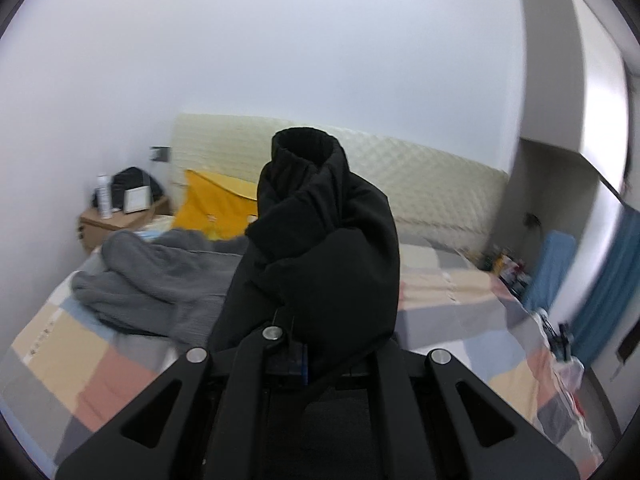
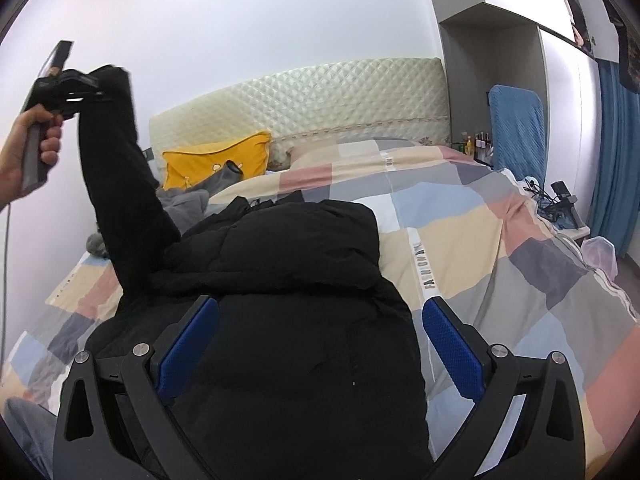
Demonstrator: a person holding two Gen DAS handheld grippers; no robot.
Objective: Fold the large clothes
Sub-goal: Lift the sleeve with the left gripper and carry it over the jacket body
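A black padded jacket [image 2: 288, 280] lies on the bed's checked cover [image 2: 500, 248]. My left gripper [image 2: 76, 88] is shut on the jacket's sleeve [image 2: 120, 168] near the cuff and holds it high above the bed's left side. In the left wrist view the sleeve [image 1: 320, 248] bunches over the fingers, with the cuff opening [image 1: 306, 146] pointing up. My right gripper [image 2: 320, 328] is open, its blue pads [image 2: 452, 344] on either side of the jacket's body, low over it.
A grey garment [image 1: 160, 280] lies crumpled on the bed's left part. A yellow pillow [image 2: 216, 160] leans on the quilted headboard [image 2: 320, 100]. A bedside table [image 1: 120, 220] stands at the left wall. A blue chair [image 2: 516, 128] and blue curtain [image 2: 616, 152] stand at the right.
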